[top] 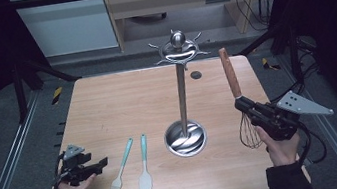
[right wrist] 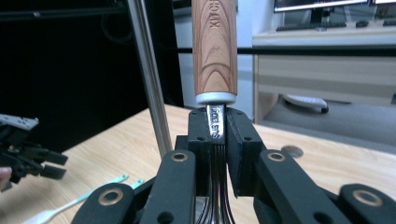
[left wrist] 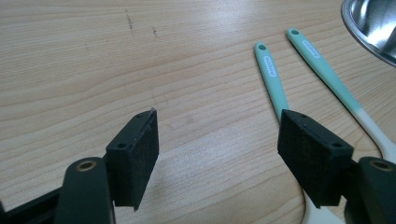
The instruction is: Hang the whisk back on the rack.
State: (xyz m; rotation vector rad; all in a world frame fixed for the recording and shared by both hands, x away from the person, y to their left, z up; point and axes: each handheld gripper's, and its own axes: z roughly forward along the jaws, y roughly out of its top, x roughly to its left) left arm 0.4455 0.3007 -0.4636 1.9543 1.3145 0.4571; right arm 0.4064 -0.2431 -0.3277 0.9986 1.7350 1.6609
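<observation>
Right gripper (top: 245, 106) clamped on whisk (top: 231, 77) neck, handle up, right of stand (top: 178, 67); steel stamp legible close up (right wrist: 215, 120). Left gripper (left wrist: 217, 158) agape over table (left wrist: 116, 70), beside spatula (left wrist: 322, 70).

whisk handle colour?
Brown wood grain on the whisk handle, with a silver collar at its base; clearest in the right gripper view.

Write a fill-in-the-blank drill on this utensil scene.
1. The right claw is shut on a ____ with a wooden handle.
2. The left claw rests with its jaws ____.
3. Beside the pastry brush lies a teal-handled ____.
4. The metal utensil stand rises from a round ____ base.

Missing words: whisk; open; spatula; steel
</observation>
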